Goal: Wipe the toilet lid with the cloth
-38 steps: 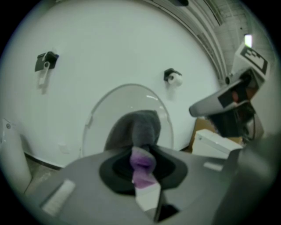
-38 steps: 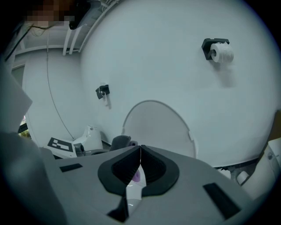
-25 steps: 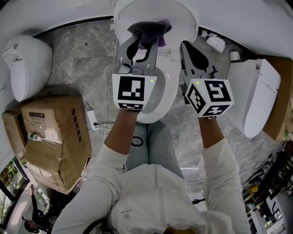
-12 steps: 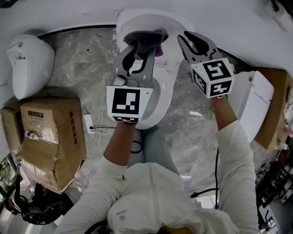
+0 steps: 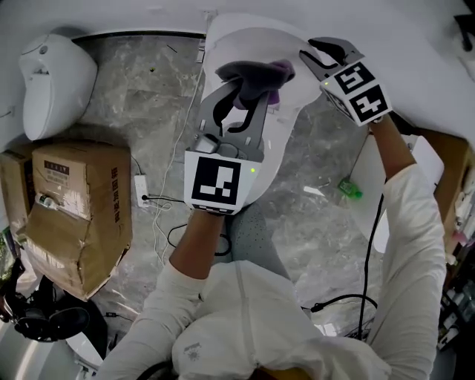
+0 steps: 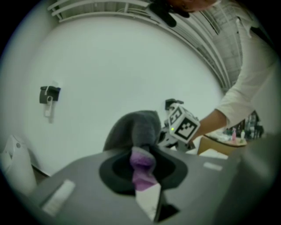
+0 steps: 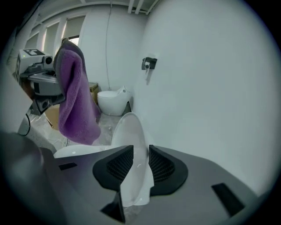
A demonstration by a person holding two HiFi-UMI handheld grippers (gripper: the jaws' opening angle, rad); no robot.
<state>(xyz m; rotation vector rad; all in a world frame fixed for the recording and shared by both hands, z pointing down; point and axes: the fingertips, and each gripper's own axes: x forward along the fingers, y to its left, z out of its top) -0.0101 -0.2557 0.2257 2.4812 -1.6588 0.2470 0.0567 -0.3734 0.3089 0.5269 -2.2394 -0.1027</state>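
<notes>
- A grey marble floor (image 5: pixel 141 96) is running up to a white wall (image 5: pixel 111 15) at the far side. A toilet (image 5: pixel 277 142) is standing there in the middle, and its toilet lid (image 5: pixel 256 33) is standing raised against the wall.
- The left gripper (image 5: pixel 243 95) is reaching toward the lid from the near side, and its jaws are pinching the cloth (image 5: pixel 263 73) tightly.
- The cloth is showing purple on one side and grey on the other (the grey part is bulging above the jaws in the left gripper view). It is hanging in front of the raised lid, and I cannot tell whether it is touching the lid.
- The right gripper (image 5: pixel 315 54) is hovering at the right edge of the lid, pointing slantwise down. Its jaws are opening, and the thin edge of the lid is showing in the gap between the pads without being squeezed.
- A second toilet (image 5: pixel 56 82) is sitting at the far left, and a crushed cardboard box (image 5: pixel 74 208) is lying nearer on the same side.
</notes>
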